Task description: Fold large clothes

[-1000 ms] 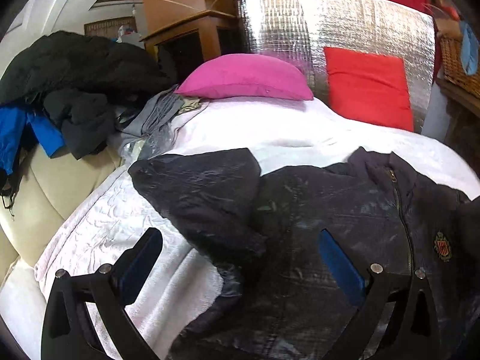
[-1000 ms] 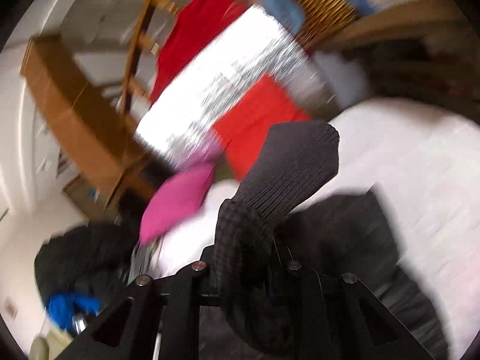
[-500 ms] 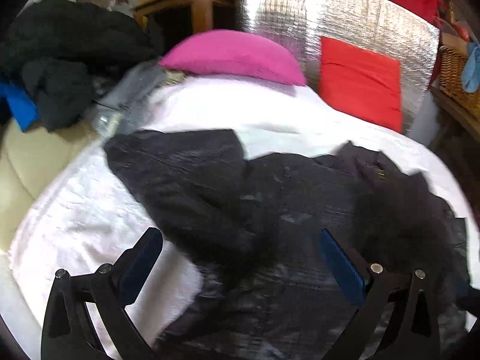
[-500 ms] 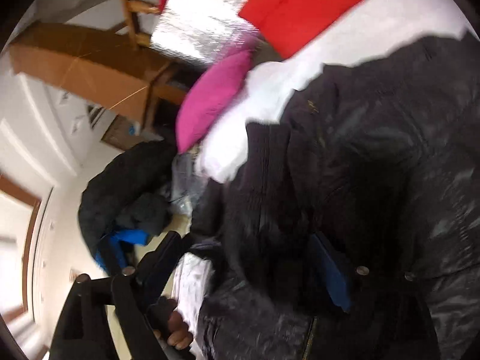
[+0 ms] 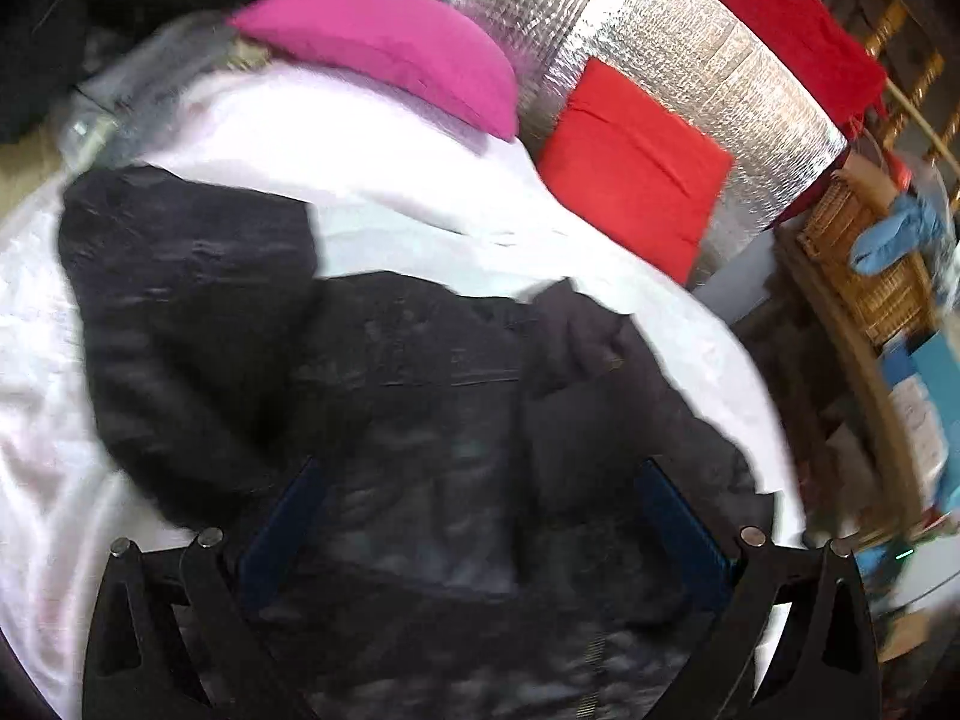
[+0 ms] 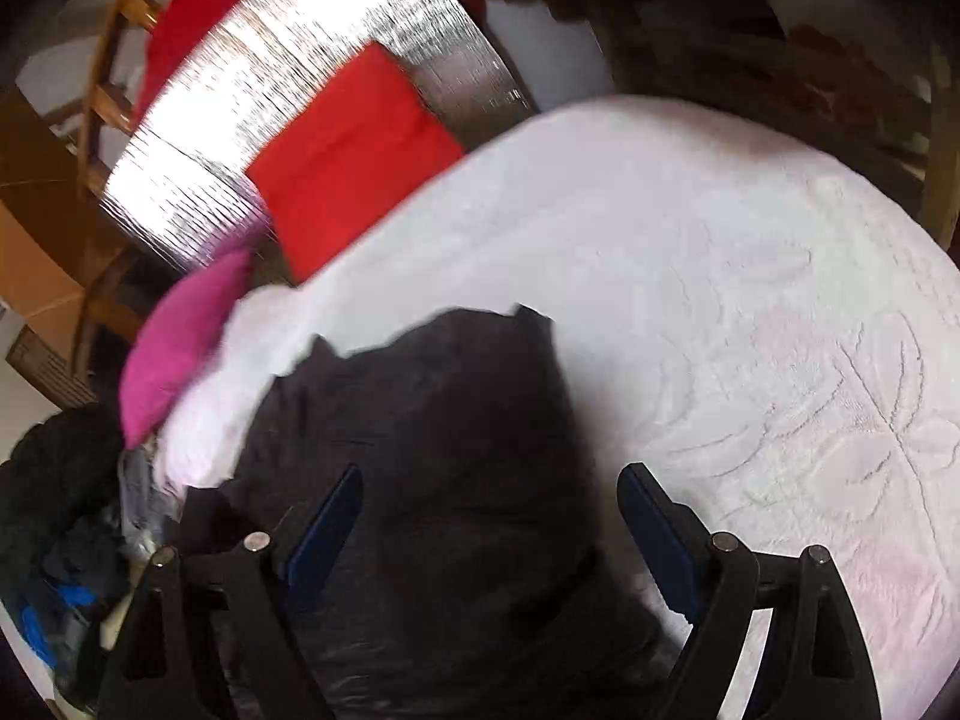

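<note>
A black quilted jacket (image 5: pixel 420 420) lies on a white bedspread (image 6: pixel 750 360) embossed with leaf patterns. At the upper left sits a magenta pillow (image 5: pixel 384 42), beside a red cushion (image 5: pixel 630 180) against shiny silver foil (image 5: pixel 690 48).

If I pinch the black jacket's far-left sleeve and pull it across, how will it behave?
The black jacket will probably drape and sag from the pinch; it lies in soft folds on the white bedspread. Its faintly shiny, quilted-looking shell may slip between the left gripper fingers. Puffy layers likely spring back, so the sleeve may not stay flat.
</note>
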The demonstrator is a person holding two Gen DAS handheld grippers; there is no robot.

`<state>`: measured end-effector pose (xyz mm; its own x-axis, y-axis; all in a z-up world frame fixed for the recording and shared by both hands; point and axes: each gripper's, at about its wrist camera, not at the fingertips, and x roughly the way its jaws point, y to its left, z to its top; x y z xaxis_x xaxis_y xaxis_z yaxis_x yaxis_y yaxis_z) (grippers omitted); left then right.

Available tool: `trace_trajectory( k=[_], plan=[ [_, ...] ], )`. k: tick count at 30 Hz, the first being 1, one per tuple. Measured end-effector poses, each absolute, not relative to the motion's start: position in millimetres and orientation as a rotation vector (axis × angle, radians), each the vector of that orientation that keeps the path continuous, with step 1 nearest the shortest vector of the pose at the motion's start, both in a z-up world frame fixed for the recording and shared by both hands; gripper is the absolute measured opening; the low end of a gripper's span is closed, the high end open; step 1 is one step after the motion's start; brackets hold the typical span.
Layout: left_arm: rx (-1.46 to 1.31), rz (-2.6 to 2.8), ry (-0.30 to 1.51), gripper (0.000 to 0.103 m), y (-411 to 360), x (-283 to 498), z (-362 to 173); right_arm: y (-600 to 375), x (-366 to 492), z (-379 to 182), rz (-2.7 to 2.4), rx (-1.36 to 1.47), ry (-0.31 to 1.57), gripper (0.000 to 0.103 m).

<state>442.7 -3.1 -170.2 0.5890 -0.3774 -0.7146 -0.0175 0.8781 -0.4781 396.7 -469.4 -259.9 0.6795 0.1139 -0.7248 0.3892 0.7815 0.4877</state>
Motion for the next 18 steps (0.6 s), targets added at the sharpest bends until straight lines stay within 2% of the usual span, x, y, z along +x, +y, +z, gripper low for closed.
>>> trace_trajectory(
  k=[6, 8, 10, 13, 15, 16, 17, 18],
  plan=[
    [-0.432, -0.227, 1.053, 0.103, -54, 496, -161, -475, 416, -281, -0.118, 0.715, 0.859, 0.086],
    [-0.37, -0.225, 1.14, 0.103, -78, 516, -168, -475, 416, -288, -0.102, 0.715, 0.884, 0.071],
    [-0.318, -0.222, 1.237, 0.103, -96, 531, -180, -463, 421, -292, -0.104, 0.684, 0.916, 0.06],
    [-0.249, -0.206, 1.337, 0.1, -115, 547, -200, -454, 420, -295, -0.129, 0.616, 0.95, 0.052],
    [-0.227, -0.193, 1.374, 0.077, -117, 551, -212, -451, 419, -294, -0.132, 0.601, 0.951, 0.051],
    [-0.236, -0.197, 1.398, 0.054, -119, 552, -217, -451, 419, -295, -0.129, 0.606, 0.955, 0.051],
    [-0.248, -0.204, 1.41, 0.038, -118, 553, -221, -452, 419, -295, -0.128, 0.612, 0.956, 0.051],
    [-0.236, -0.201, 1.413, 0.033, -119, 551, -222, -455, 417, -294, -0.126, 0.615, 0.958, 0.051]
  ],
)
